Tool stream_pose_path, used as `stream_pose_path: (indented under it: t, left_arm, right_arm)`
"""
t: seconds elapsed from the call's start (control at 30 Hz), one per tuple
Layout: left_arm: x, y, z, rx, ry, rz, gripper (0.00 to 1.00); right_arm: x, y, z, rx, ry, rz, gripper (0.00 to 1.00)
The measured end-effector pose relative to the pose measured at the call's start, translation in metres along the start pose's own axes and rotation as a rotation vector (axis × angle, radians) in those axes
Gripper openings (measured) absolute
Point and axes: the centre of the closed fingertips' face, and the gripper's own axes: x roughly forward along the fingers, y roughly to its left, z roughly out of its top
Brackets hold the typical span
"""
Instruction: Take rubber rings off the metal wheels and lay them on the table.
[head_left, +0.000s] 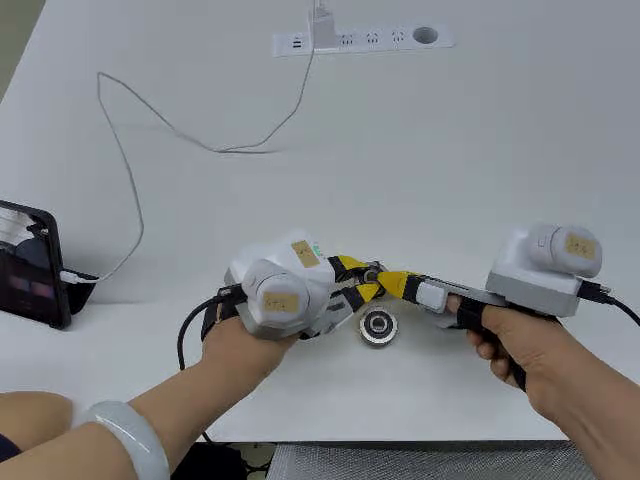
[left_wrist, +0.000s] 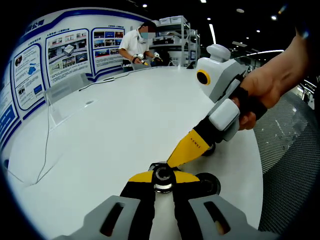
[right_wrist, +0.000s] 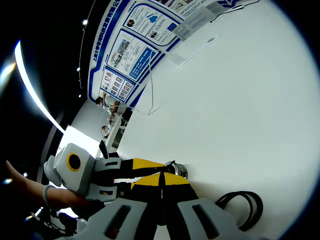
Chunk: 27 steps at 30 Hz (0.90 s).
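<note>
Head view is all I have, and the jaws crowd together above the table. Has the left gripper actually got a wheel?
Observer: Yes. In the left gripper view the left gripper has its yellow jaws closed on a metal wheel, one jaw on each side.
Operator: And the other one, open or shut?
Observer: Shut. The right gripper view shows the right gripper with its jaws pressed together, tip right beside the wheel.
Operator: Is that wheel bare yet?
Observer: No. In the left gripper view a dark rubber ring circles the wheel's metal centre, with the right tip touching its top edge.
</note>
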Motion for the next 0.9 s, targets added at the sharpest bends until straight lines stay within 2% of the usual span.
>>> stream_pose_path:
  t: [0.3,0.53,0.6,0.63,0.8,0.9]
  left_arm:
    - [0.000,0.001,0.000,0.007,0.002,-0.004,0.14]
    - [0.000,0.001,0.001,0.018,0.001,-0.004,0.16]
    - [-0.002,0.002,0.003,0.025,-0.005,0.002,0.18]
    - [-0.004,0.000,0.005,0.013,-0.022,-0.006,0.20]
    - [-0.008,0.000,0.003,0.046,-0.016,0.000,0.22]
    - [-0.010,0.001,0.000,0.039,-0.015,0.005,0.24]
  right_arm:
    - [-0.002,0.007,-0.001,0.002,0.001,0.022,0.01]
    - [-0.002,-0.001,0.001,0.009,-0.012,-0.022,0.02]
    - [-0.003,-0.001,0.002,0.006,-0.014,-0.026,0.02]
    - [-0.003,-0.002,0.002,0.004,-0.016,-0.030,0.02]
    - [-0.002,0.000,0.002,0.003,-0.015,-0.027,0.02]
    - [-0.002,0.001,0.002,0.005,-0.016,-0.024,0.02]
